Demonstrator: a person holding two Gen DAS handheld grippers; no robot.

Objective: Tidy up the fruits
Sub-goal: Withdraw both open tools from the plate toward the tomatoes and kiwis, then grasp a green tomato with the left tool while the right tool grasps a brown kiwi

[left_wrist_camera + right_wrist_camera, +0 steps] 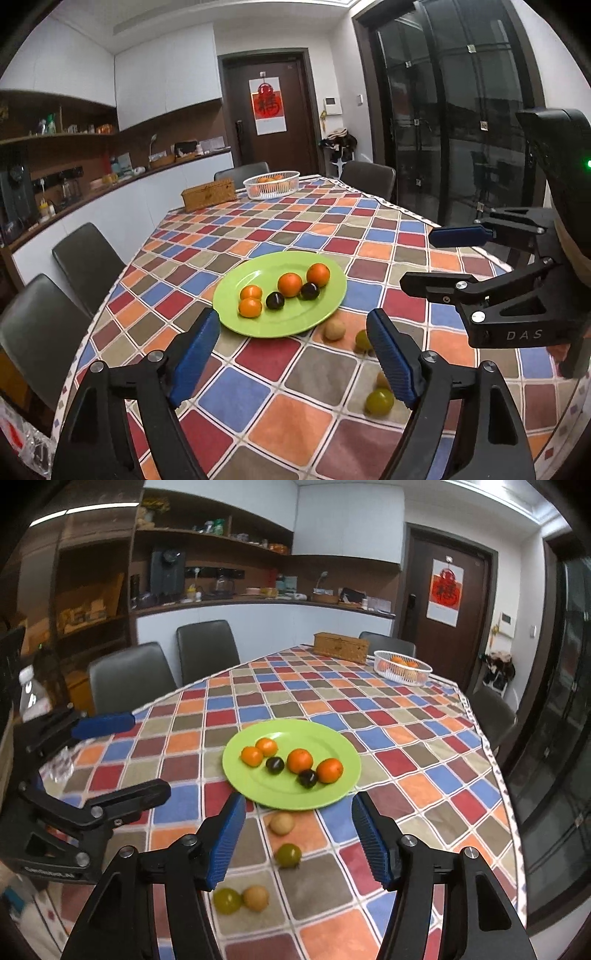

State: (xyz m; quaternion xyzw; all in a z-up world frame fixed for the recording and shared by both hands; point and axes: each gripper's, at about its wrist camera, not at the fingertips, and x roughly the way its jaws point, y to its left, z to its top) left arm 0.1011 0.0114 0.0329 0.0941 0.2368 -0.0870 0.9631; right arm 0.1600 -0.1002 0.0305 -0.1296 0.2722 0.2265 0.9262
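On the green plate lie six fruits: four oranges and two dark plums. Two small oranges touch each other at the left part of the plate, one dark plum lies just beside them, then a bigger orange, the second plum and the fourth orange follow in a curved row to the right.

In front of the plate, on the checkered tablecloth, four more small fruits lie loose. Two are tan and round, two are yellow-green. One tan and one green fruit touch each other near the table edge. They are perhaps longans and green plums, but the view is too soft to be sure.

The right gripper hangs above these loose fruits with its blue pads apart and nothing between them. The left gripper is also spread wide and empty, near the front rim of the plate. In the left wrist view the right gripper's body shows the letters "DAS".

At the far end of the table stand one white wire basket with some oranges inside and one woven box. Dark chairs stand around the table; I count five in the right wrist view. One dark door carries a red and white poster with a Chinese character, too blurred for me to read.
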